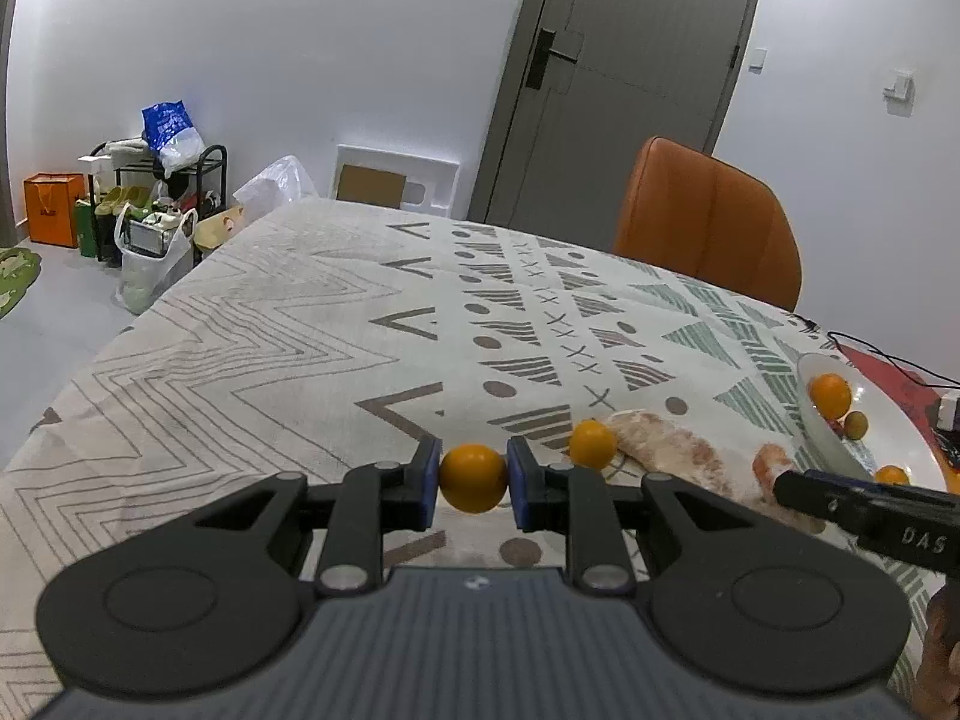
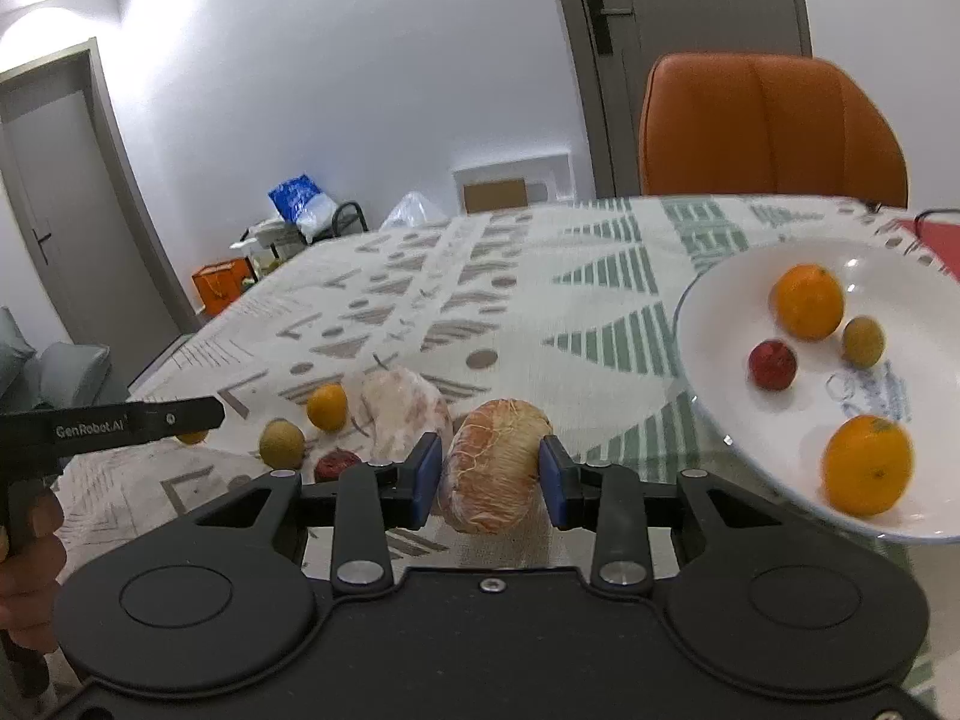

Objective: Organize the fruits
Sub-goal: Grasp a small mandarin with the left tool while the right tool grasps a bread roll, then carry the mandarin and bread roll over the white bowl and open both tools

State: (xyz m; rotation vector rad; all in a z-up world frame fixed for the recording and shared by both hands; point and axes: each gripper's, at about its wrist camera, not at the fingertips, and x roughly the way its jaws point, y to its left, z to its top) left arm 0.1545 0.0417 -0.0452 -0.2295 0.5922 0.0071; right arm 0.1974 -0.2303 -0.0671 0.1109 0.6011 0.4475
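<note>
— Left gripper?
— Clenched on a small orange fruit, blue pads pressing both of its sides, held above the patterned tablecloth near the table's near edge.

— Around it?
— A second small orange lying on the cloth just beyond, touching the end of a peeled citrus piece in plastic wrap. Farther toward the table's right edge, a white plate with fruit in it.

— Right gripper?
— Closed on a peeled pomelo segment, pale orange with white pith; the pads touching its two sides, though blur there makes the firmness of the grasp hard to judge.

— Next to that?
— Another wrapped peeled segment on the cloth just behind, toward the left. Beside it a small orange, a yellow-green round fruit and a dark red fruit, all near the near edge. Left gripper's finger reaching in above them from the left, a hand behind it.

— Plate contents?
— Two oranges, one red fruit, one yellow-green fruit, all apart. Plate near the right edge of the table.

— Beyond the table?
— Orange chair at the far edge, grey door behind.
</note>
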